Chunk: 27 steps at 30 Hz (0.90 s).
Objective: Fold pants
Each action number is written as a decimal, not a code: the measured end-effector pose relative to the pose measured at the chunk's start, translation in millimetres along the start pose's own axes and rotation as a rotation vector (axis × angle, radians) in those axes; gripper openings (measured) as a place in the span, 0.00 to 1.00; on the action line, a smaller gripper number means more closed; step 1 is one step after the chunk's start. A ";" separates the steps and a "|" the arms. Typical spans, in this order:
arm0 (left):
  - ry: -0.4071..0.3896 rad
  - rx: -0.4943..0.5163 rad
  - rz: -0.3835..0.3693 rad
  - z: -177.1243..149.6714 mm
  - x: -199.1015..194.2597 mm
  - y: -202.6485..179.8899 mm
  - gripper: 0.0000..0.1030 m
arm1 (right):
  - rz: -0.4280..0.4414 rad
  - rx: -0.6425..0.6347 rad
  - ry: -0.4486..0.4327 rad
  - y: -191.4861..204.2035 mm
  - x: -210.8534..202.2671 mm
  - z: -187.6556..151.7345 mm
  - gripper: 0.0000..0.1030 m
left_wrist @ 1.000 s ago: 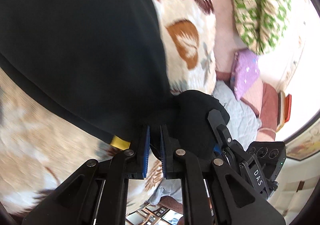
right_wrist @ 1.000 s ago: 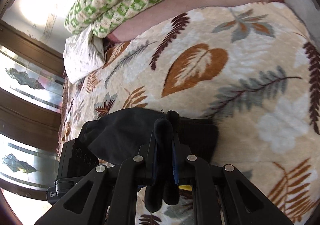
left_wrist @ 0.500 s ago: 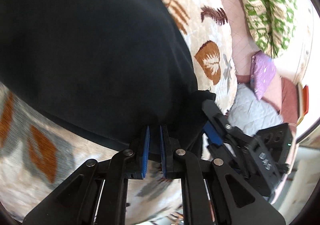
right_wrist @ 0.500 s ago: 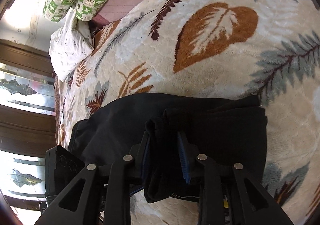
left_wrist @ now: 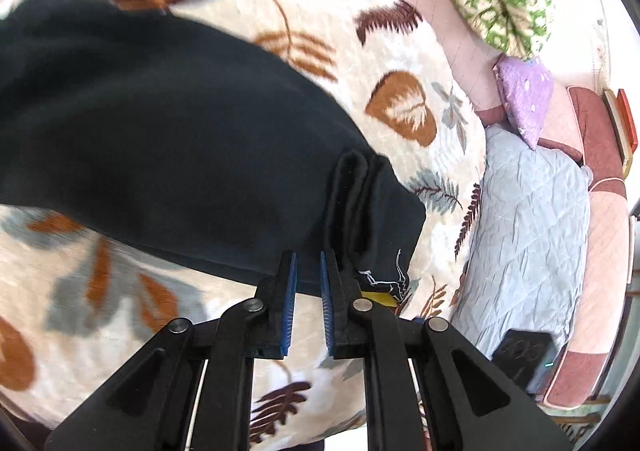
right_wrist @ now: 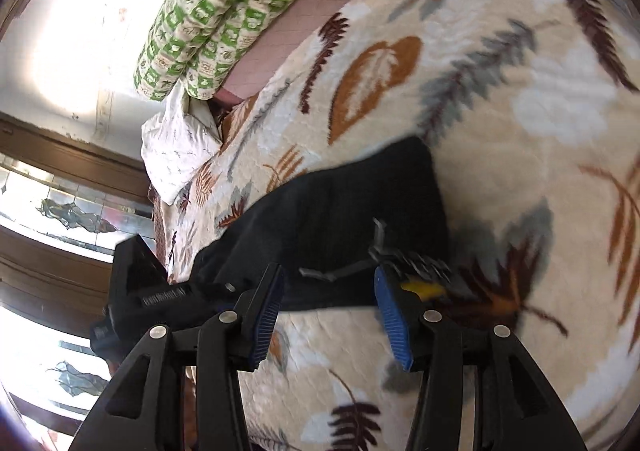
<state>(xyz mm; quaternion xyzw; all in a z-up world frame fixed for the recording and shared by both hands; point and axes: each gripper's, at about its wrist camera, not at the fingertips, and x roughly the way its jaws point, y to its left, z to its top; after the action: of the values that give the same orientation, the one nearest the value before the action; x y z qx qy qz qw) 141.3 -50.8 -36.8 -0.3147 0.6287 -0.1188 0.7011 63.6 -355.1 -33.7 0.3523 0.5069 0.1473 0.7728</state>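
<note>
Black pants lie folded on a cream leaf-print blanket; they also show in the right wrist view. A white line logo and a yellow tag sit at the near corner. My left gripper is at the pants' near edge, jaws a narrow gap apart, with no cloth between them. My right gripper is open and empty just in front of the pants' edge. The left gripper's body shows at the left of the right wrist view.
A green patterned pillow lies at the bed's far side on a pink sheet. A white cloth lies beside it. A purple cushion and a light blue quilt lie to the right. Glass doors stand at left.
Both grippers let go of the pants and drew back. The right jaws opened wide. The pants now lie flat on the blanket.
</note>
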 end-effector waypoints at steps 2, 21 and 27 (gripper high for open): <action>-0.041 -0.002 0.018 6.6 -22.6 10.5 0.08 | -0.001 0.025 0.005 -11.6 -4.0 -12.3 0.48; 0.187 0.351 0.174 14.2 16.7 -45.2 0.31 | 0.268 0.438 -0.119 -49.7 34.0 -30.5 0.56; 0.250 0.393 0.283 29.6 64.5 -62.6 0.31 | 0.403 0.615 -0.147 -81.4 49.9 -38.2 0.61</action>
<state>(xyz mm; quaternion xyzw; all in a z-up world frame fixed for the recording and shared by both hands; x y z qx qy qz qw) 195.6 -126.9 -51.5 -0.0647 0.7130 -0.1773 0.6753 41.2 -368.4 -133.2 0.6703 0.3912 0.1119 0.6206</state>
